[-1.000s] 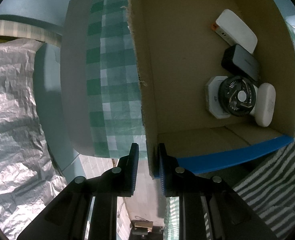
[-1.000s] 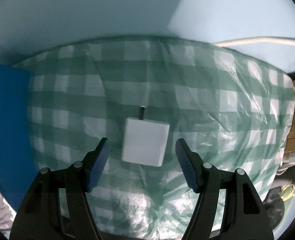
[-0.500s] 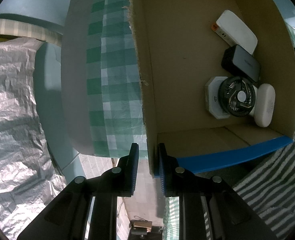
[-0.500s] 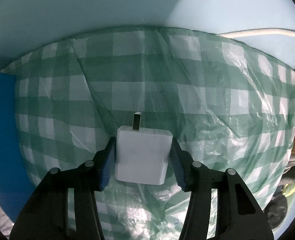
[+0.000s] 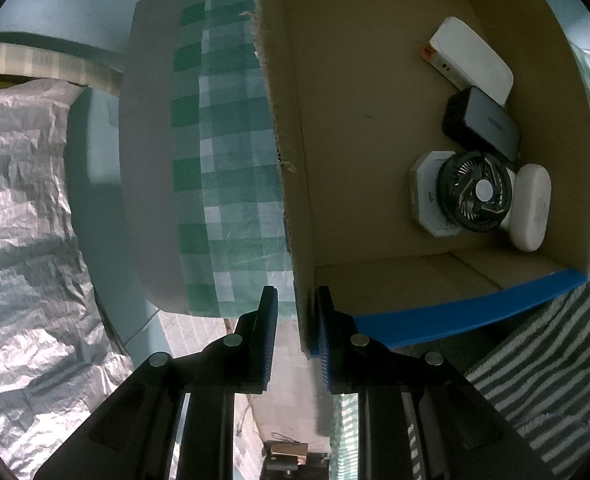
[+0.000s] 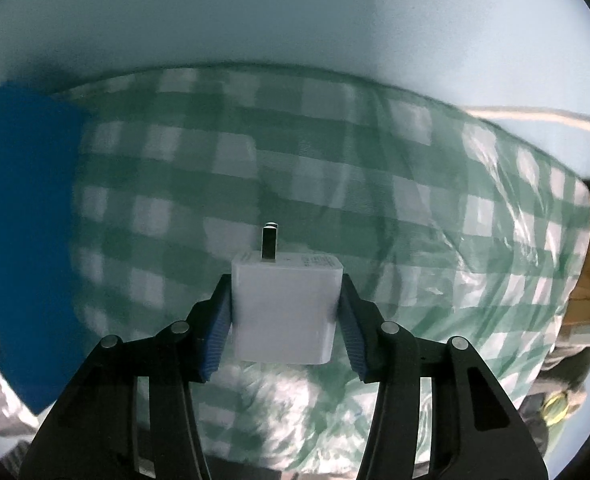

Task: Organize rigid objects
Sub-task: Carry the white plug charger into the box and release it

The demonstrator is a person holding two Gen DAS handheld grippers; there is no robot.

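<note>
My left gripper is shut on the near wall of a cardboard box with a blue outer side. Inside the box, along its right wall, lie a white flat device, a black power bank, a black fan on a white base and a white oval case. My right gripper is shut on a white plug charger, held above the green checked cloth with its prong pointing away.
The box's blue side shows at the left of the right wrist view. Crinkled silver sheeting lies left of the table, and a striped towel lies lower right. A white cable runs behind the cloth.
My right gripper closed on the white charger and lifted it off the checked cloth. My left gripper kept its hold on the box wall.
</note>
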